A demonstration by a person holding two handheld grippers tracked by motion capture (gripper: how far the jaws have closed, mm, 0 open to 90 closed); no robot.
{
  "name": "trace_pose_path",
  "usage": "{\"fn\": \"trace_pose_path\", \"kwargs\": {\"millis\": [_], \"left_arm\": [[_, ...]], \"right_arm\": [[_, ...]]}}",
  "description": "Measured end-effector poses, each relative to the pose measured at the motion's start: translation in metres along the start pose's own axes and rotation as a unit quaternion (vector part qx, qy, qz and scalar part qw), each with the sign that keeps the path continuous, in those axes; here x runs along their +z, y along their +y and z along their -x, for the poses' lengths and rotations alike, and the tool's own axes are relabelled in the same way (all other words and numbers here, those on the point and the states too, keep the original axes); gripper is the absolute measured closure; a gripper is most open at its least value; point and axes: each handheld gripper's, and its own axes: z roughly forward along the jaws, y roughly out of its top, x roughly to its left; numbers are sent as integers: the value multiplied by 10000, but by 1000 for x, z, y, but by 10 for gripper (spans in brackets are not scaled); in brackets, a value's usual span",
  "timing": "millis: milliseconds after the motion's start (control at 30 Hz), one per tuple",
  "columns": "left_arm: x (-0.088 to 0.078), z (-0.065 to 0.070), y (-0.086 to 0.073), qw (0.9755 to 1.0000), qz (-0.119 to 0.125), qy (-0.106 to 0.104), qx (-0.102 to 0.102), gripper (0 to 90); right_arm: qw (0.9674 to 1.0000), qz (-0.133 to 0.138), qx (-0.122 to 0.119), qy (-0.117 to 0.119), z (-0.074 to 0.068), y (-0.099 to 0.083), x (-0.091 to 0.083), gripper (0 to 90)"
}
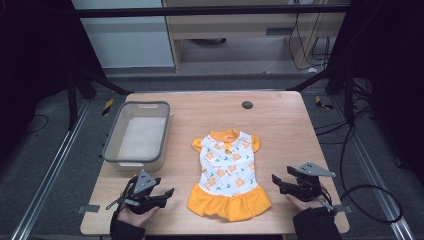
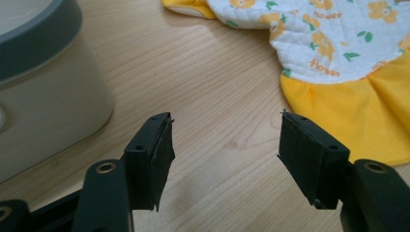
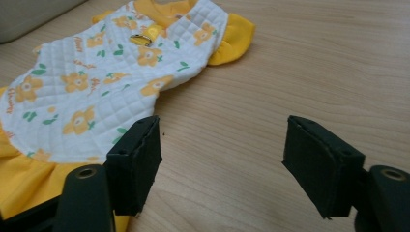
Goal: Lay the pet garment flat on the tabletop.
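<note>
A small orange-and-white dress (image 1: 228, 172) lies spread flat on a wooden table (image 1: 280, 125), front side up, midway between the left and right edges and reaching down close to the near edge. Its quilted white bodice carries a print of orange flowers and green leaves, with an orange collar toward the far edge, short orange sleeves to either side and a gathered orange skirt ruffle (image 1: 230, 201) nearest the person.

The left gripper (image 1: 165, 194) rests in a hand (image 1: 134, 215) near the near left corner of the table, its jaws spread wide with nothing but bare wood between them; in the left gripper view the skirt hem (image 2: 358, 116) lies just beyond and to the side of the pads, apart from them. The right gripper (image 1: 276, 182) sits in the other hand (image 1: 302, 202) near the near right corner, pointing inward at the garment, its jaws likewise standing wide and empty. In the right gripper view the quilted bodice (image 3: 96, 82) and one orange sleeve (image 3: 234, 36) lie ahead of the jaws, near the inner pad but untouched by it.

A grey-rimmed plastic bin (image 1: 137, 135) stands along the left edge of the table, well clear of the dress. A small dark round cap (image 1: 247, 105) is set into the tabletop near the far edge.
</note>
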Motion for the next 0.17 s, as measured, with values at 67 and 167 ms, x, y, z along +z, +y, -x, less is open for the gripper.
{"fn": "trace_pose_path", "kwargs": {"millis": [67,167], "left_arm": [[-3,-4,-4,10000,-4,71,-65,341],[-6,-7,-7,9999,-23,109,-118,329]], "right_arm": [[9999,36,46,-97,4,-2,0,234],[9999,58,48,-149,5,-2,0,218]]}}
